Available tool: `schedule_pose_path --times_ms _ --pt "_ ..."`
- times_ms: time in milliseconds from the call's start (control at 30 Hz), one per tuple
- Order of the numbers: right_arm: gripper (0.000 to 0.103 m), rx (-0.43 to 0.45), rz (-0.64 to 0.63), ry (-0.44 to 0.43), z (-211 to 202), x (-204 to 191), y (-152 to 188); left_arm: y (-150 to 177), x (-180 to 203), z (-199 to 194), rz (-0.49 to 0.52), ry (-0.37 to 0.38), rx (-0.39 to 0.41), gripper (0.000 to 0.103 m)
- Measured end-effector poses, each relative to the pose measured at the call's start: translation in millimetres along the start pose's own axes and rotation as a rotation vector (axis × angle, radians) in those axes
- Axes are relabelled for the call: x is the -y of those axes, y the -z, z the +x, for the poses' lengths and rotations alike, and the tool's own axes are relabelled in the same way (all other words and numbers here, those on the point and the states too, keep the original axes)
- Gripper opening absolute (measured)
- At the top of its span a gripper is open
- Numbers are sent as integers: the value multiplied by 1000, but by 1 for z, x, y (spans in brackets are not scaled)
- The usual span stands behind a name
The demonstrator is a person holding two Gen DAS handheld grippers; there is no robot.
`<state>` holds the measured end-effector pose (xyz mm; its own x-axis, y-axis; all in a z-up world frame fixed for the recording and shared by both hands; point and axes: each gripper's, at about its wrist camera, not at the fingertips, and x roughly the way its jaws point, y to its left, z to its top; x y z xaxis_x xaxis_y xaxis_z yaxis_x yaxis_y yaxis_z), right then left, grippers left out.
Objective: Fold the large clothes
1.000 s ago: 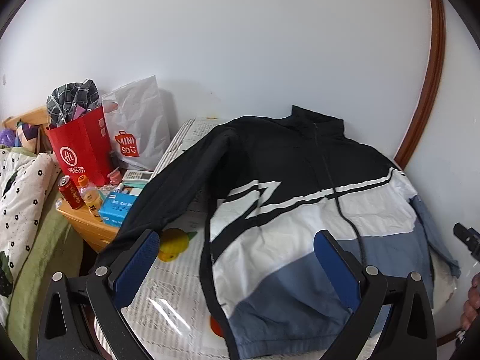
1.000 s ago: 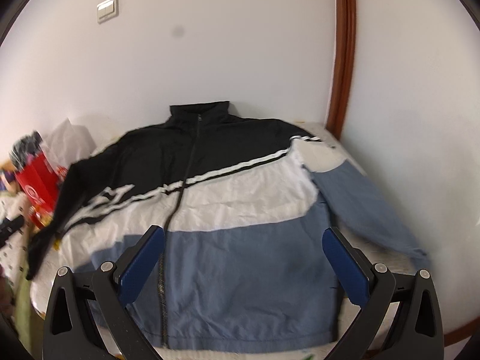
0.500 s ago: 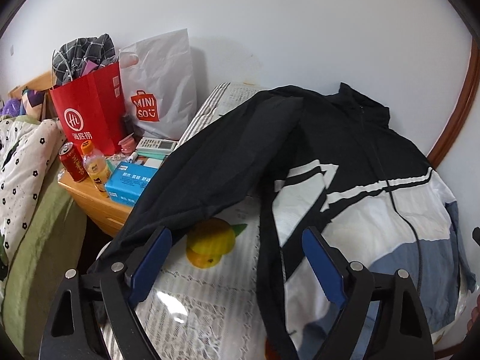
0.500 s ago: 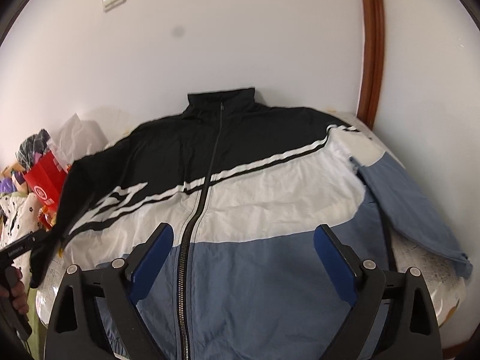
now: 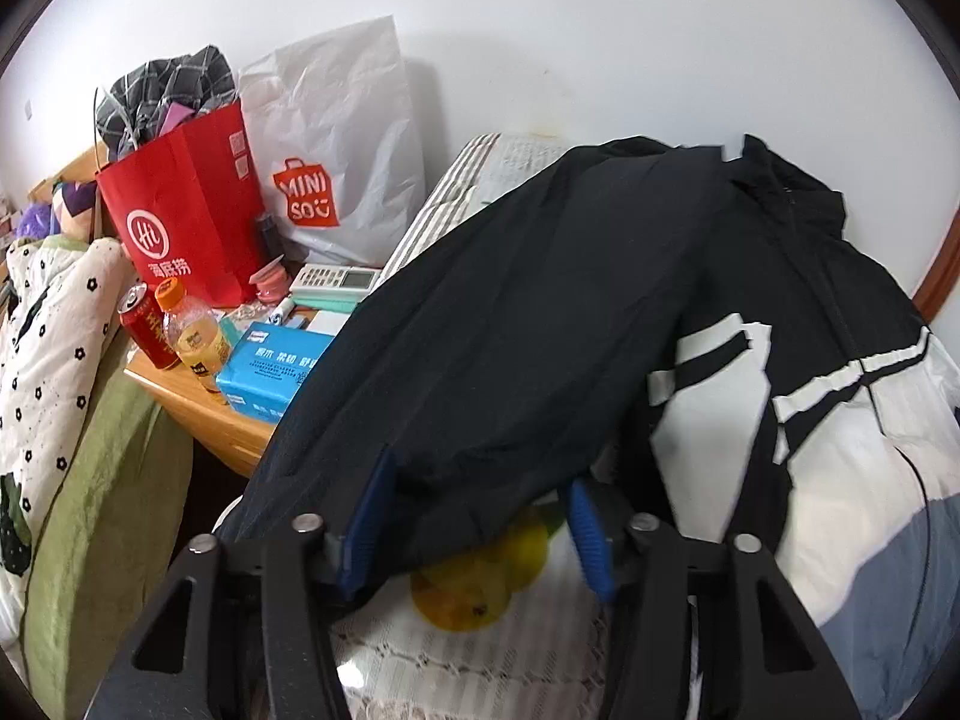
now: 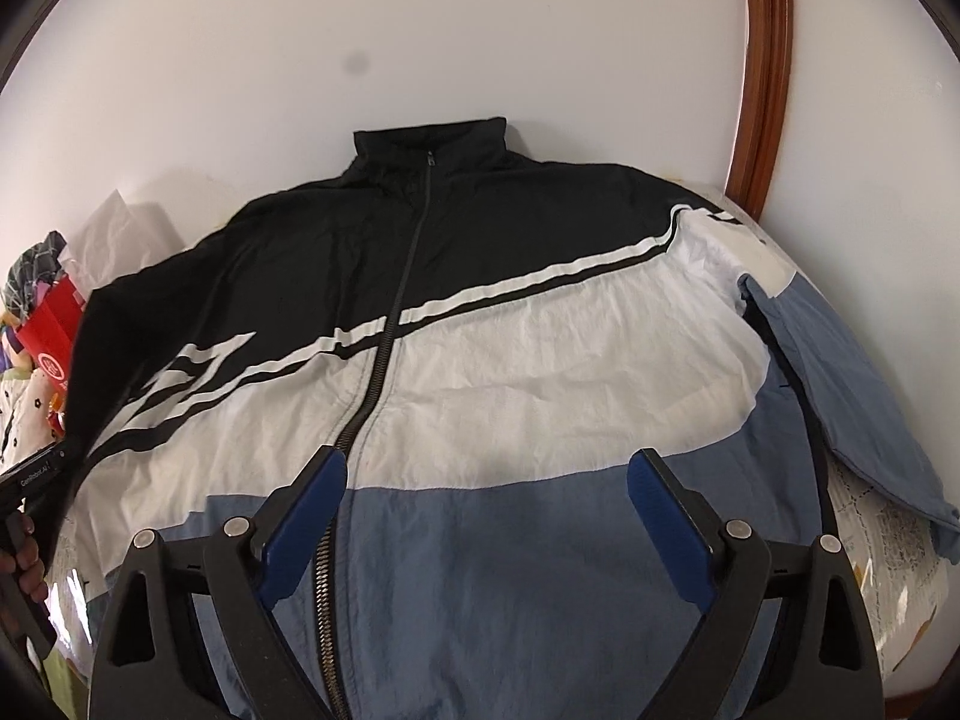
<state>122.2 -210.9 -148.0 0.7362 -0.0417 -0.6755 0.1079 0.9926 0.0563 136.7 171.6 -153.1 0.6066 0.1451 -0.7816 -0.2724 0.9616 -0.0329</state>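
Note:
A black, white and blue zip jacket point(image 6: 540, 360) lies face up and spread flat on a cloth-covered table point(image 5: 480, 666). Its black left sleeve point(image 5: 510, 330) runs down toward the table's near left edge. My left gripper point(image 5: 474, 522) straddles that sleeve near the cuff, and its jaws are closing with the black fabric between the blue pads point(image 5: 366, 516). In the right wrist view the left gripper point(image 6: 33, 474) shows at the far left, held by a hand point(image 6: 24, 552). My right gripper point(image 6: 486, 510) hangs open over the jacket's blue lower front, beside the zip. The blue right sleeve point(image 6: 840, 390) lies stretched out to the right.
A wooden nightstand point(image 5: 204, 420) left of the table holds a red bag point(image 5: 186, 210), a white shopping bag point(image 5: 342, 162), a can point(image 5: 141, 330), a bottle point(image 5: 195, 336), a blue tissue pack point(image 5: 270, 366) and a remote point(image 5: 336, 279). Bedding point(image 5: 48, 330) lies further left. A wall and a door frame point(image 6: 756, 60) stand behind.
Both grippers have come down and closer to the jacket. The left one has moved onto the black sleeve and narrowed its jaws around it. The right one stays wide over the blue front.

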Motion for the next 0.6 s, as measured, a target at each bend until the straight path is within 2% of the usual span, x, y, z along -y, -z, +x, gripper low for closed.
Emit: schedule_pose_path --times_ms 67,133,167,500,600 --pt "93 -5 2 -1 6 1 -2 0 0 5 -7 8 -11 31" --pt "94 -8 8 -6 12 1 -5 -1 1 6 -15 28 -13 11" --pt "94 -11 8 -10 14 1 -6 -2 3 6 -17 43 -9 7" --pt "93 -9 5 -59 19 6 -14 -19 33 -23 3 63 44 5" --pt "93 -3 6 -64 15 14 -14 -24 49 -29 12 93 49 5"
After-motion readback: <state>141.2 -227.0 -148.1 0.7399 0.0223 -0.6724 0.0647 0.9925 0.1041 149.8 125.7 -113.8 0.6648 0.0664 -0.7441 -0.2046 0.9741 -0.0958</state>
